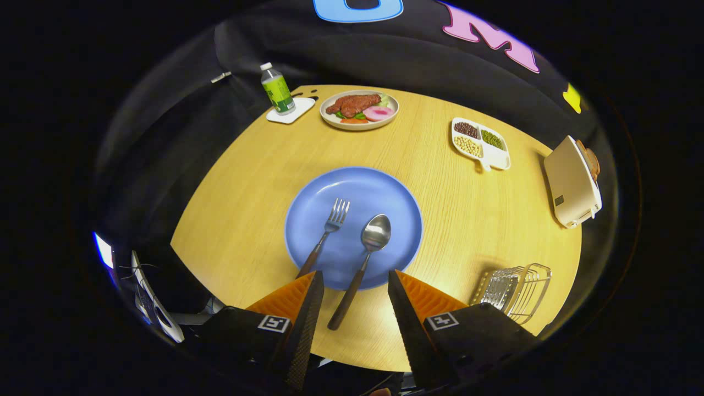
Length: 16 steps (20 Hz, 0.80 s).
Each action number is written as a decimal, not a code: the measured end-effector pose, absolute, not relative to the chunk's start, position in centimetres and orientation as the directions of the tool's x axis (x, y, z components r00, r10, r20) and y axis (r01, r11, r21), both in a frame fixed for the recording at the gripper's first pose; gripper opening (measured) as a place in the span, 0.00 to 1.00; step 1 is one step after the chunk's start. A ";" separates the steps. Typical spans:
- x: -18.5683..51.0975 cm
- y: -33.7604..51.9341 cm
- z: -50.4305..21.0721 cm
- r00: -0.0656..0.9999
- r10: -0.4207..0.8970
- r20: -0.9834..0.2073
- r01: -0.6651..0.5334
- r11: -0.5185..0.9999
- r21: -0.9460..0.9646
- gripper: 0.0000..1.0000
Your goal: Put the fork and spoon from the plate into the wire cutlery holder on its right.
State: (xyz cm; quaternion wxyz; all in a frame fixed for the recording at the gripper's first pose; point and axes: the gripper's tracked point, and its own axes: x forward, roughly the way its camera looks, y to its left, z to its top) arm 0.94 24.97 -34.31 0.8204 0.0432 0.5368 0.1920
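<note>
On my counter [264, 181] I count: one fork [329, 228], one spoon [369, 245], one blue plate [396, 192], one wire holder [520, 289], one bottle [277, 89], one plate of food [359, 108], one divided tray [481, 143], one toaster [572, 184]. My tool [355, 280]: one, two fingers spread apart.

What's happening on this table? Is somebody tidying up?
A person is holding a gripper over a wooden table. Its fingers are open and hold nothing. Just ahead of them sits a blue plate with a fork and a spoon lying on it. The spoon's handle pokes off the plate into the gap between the fingers. The wire cutlery holder waits to the right of the plate, and no cutlery is in it yet.
</note>
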 end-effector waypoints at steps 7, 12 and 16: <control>1.2 25.9 -39.4 0.260 0.284 -0.923 -0.240 0.945 0.224 0.66; 1.7 26.6 -41.7 0.229 0.245 -0.942 -0.190 0.960 0.203 0.55; 2.4 26.4 -42.6 0.220 0.202 -0.954 -0.155 0.973 0.170 0.27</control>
